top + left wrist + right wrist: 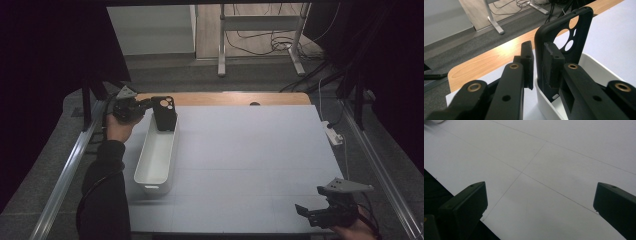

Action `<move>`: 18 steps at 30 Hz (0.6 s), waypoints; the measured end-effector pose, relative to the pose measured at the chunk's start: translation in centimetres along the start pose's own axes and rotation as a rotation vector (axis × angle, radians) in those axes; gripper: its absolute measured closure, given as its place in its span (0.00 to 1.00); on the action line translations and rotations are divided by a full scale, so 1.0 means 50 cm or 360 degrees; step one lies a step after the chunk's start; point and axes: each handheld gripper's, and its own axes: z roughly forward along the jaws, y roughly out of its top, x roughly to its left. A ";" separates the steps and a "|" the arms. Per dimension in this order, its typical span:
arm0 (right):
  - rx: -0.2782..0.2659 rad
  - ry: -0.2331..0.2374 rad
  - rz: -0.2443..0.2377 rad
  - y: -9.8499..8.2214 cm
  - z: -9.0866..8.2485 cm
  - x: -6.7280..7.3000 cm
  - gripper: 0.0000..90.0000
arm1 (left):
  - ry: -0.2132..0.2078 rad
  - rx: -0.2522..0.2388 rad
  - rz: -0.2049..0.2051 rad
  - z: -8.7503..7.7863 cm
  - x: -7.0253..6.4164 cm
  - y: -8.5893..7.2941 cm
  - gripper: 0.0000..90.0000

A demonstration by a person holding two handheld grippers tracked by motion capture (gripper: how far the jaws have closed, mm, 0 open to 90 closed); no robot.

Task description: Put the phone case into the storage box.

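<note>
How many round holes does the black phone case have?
3 in the phone case, seen in the left gripper view: a big one in the middle, a smaller one above it, another below. A narrow slot sits beside them; more may be hidden.

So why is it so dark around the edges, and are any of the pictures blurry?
High view: light falls mostly on the table; the sides are nearly black, and the right gripper sits in gloom. Left gripper view: bright, with the phone case fairly sharp and the nearest parts of the left gripper soft. Right gripper view: dim and greyish, its near jaws blurred.
</note>
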 end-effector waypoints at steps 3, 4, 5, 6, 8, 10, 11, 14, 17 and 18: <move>0.0000 0.0000 -0.0001 0.000 0.000 0.000 0.00 | 0.0000 0.0002 -0.0007 0.000 0.000 -0.001 0.86; 0.0000 0.0000 0.0000 0.000 0.000 0.000 0.00 | -0.0004 0.0000 -0.0012 0.000 0.000 -0.001 0.85; -0.0001 0.0001 0.0002 0.000 0.000 0.000 0.00 | -0.0011 0.0001 -0.0019 0.000 0.000 -0.002 0.85; -0.0001 0.0001 0.0002 0.000 0.000 0.000 0.00 | -0.0011 0.0001 -0.0019 0.000 0.000 -0.002 0.83; -0.0001 0.0000 0.0001 0.000 0.000 0.000 0.00 | -0.0014 0.0010 -0.0035 -0.001 -0.001 -0.002 0.82; -0.0004 -0.0001 -0.0001 0.000 0.000 0.001 0.00 | -0.0022 0.0016 -0.0059 -0.001 0.000 -0.002 0.79; -0.0004 -0.0001 -0.0001 0.000 0.000 0.001 0.00 | -0.0024 0.0017 -0.0065 -0.002 -0.001 -0.001 0.79; -0.0003 -0.0003 -0.0002 0.000 -0.001 0.001 0.00 | -0.0025 0.0020 -0.0087 -0.005 -0.002 0.001 0.75; -0.0006 -0.0003 -0.0006 0.000 -0.001 0.001 0.00 | -0.0014 0.0026 -0.0092 -0.008 -0.002 0.003 0.73; -0.0004 -0.0003 -0.0006 0.000 -0.001 0.001 0.00 | -0.0012 0.0024 -0.0096 -0.010 -0.002 0.003 0.72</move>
